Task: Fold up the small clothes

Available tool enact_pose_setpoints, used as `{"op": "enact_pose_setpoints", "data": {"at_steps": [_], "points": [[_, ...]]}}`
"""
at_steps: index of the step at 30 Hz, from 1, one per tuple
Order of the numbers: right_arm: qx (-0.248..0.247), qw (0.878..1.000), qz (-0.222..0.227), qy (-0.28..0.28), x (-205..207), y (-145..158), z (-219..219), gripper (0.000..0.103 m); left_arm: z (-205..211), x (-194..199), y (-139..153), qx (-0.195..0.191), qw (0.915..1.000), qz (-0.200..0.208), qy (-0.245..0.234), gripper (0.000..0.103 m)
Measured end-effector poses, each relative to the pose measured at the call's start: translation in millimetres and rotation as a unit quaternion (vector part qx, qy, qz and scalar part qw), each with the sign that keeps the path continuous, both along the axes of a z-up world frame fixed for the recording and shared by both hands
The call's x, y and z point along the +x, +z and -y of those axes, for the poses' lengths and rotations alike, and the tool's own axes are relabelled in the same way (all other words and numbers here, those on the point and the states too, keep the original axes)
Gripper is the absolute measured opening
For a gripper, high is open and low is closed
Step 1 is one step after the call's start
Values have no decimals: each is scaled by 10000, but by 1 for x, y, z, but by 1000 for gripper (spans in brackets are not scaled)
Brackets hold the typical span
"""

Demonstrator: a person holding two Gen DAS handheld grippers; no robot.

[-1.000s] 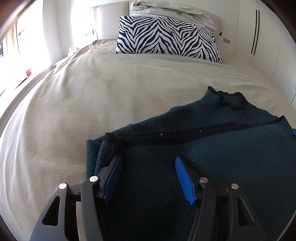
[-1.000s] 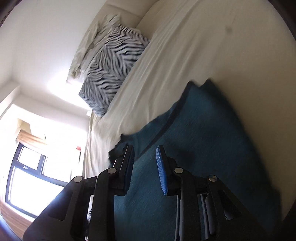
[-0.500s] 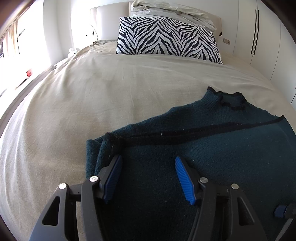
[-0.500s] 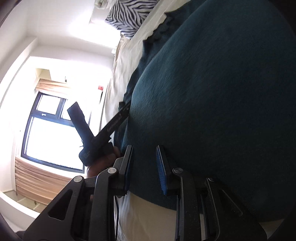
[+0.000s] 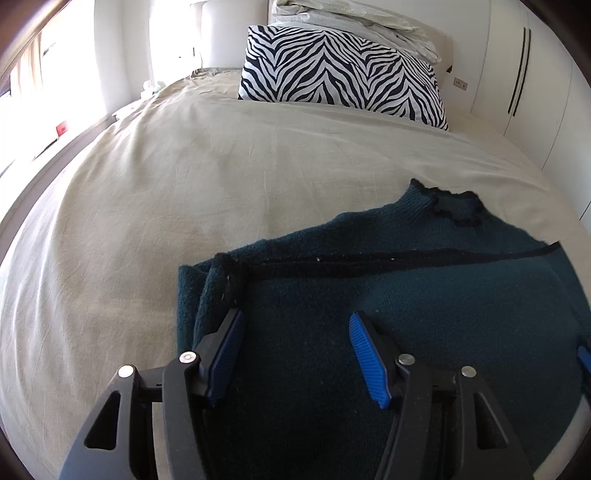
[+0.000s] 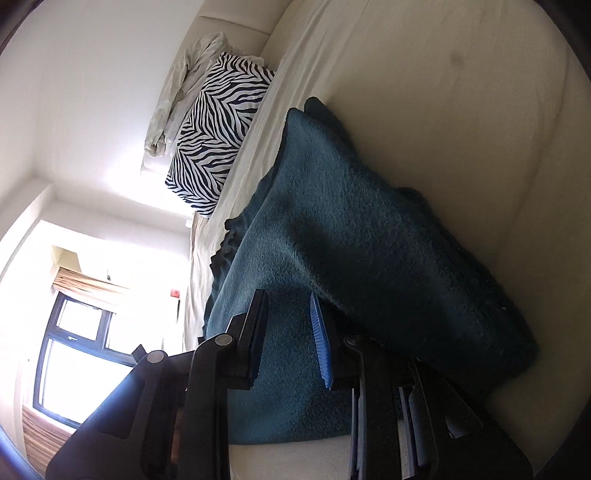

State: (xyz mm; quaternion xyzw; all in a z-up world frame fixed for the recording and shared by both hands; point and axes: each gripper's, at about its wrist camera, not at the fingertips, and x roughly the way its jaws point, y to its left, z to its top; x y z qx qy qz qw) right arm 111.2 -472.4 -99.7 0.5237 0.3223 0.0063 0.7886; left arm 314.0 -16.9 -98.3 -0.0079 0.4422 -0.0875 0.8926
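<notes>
Nearby, a zebra pillow [image 5: 343, 74] sits well beyond the sweater [image 5: 424, 295] — left claw [image 5: 295, 350] open above it; right claw [image 6: 288, 339] narrow, grip unclear.

right hand-held gripper [image 6: 286, 328]: jaws narrowly apart over teal sweater [image 6: 351, 229] | sweater folded on bed [image 6: 461, 110] | zebra pillow [image 6: 218, 136] at head edge

The sweater [image 5: 424, 302] lies on the bed [image 5: 184, 192], well apart from the pillow [image 5: 340, 77] at the bed's head; bedding [image 5: 354, 18] is piled behind the pillow.
</notes>
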Motion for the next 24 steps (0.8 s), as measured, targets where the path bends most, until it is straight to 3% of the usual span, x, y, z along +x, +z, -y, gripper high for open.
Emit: {"op": "enact_pose_setpoints", "data": {"at_steps": [3,6,8,10,17,20,24], "points": [[-48,9999,-41,-97,-1,4,-7,23,14,-39,22,-748,9966,-17,-337,62],[-190,9998,-111,-12,16,8,-29,23,48,-77,25,-1320,9863,-231,-963,62],[-207,9996,-154,92,17,12,-41,24,70,-94,13,-1390,9821,-388,-1210,62],[-215,9994,-131,231,15,18,-53,24,81,-99,-6,-1191,9837,-565,-1222,61],[-546,9917,-385,1099,15,19,-105,24,42,-107,-12,-1512,9802,-509,-1171,53],[-248,9937,-286,1057,16,6,-92,23,13,-116,-16,-1670,9781,-547,-1112,43],[-140,9981,-204,572,4,4,-53,23,-26,-127,-20,-1922,9754,-571,-916,43]]}}
